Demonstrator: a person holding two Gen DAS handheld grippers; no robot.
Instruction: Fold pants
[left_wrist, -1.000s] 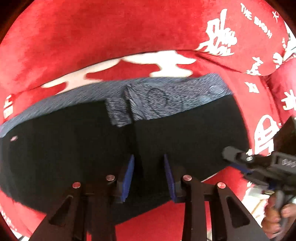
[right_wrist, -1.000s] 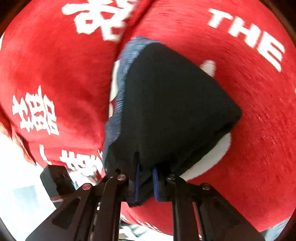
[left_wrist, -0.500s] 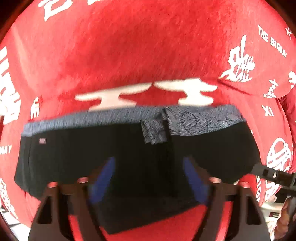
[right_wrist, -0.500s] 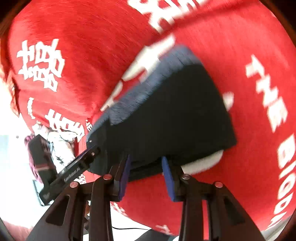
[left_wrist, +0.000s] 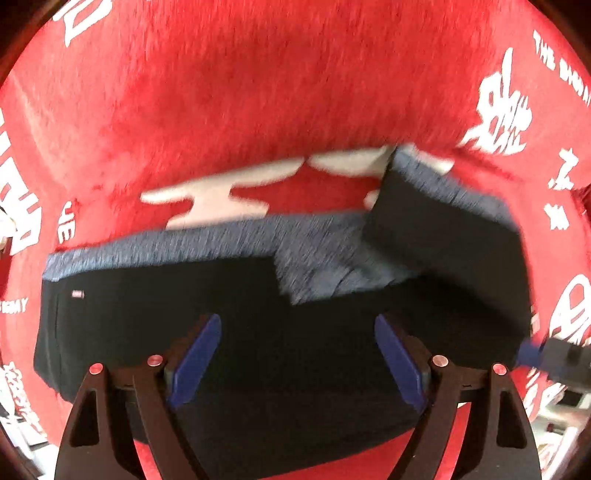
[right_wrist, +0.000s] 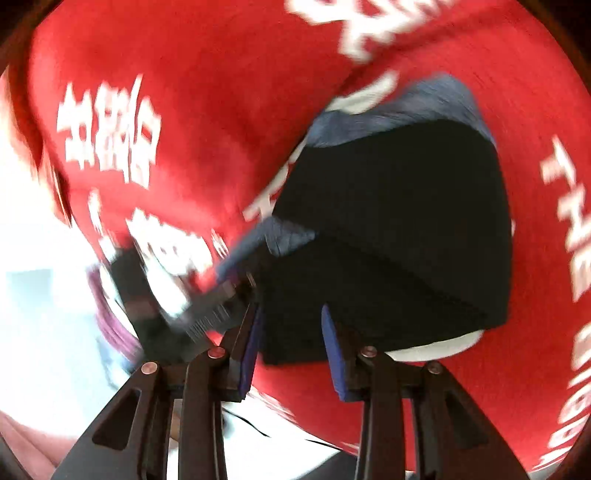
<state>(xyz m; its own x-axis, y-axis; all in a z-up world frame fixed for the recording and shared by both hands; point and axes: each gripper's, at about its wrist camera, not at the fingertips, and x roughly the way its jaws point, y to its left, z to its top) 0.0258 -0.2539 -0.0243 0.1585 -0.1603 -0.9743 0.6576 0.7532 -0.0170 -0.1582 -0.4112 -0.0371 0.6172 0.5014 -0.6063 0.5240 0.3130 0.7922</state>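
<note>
While both views are motion-blurred, the layout reads clearly enough: black pants (left_wrist: 229, 332) with a blue-grey waistband (left_wrist: 207, 240) lie on a red blanket (left_wrist: 240, 110) printed with white characters, long axis running left-right across the left wrist view. Left gripper (left_wrist: 291, 354) hovers over the middle of the pants, jaws spread wide, nothing between them. On the right end, a flap of the pants (left_wrist: 443, 236) stands raised and turned over toward the middle, waistband edge up.

Right gripper (right_wrist: 290, 347) sits at the near edge of that same end, jaws apart, fabric edge lying between the pads but not pinched as far as I can tell. The right gripper's tip also shows at the right edge of the left view.

Judgement: the fold goes right-to-left along the long axis; the right gripper is nearer the raised end, and the left is placed to steady the middle.
</note>
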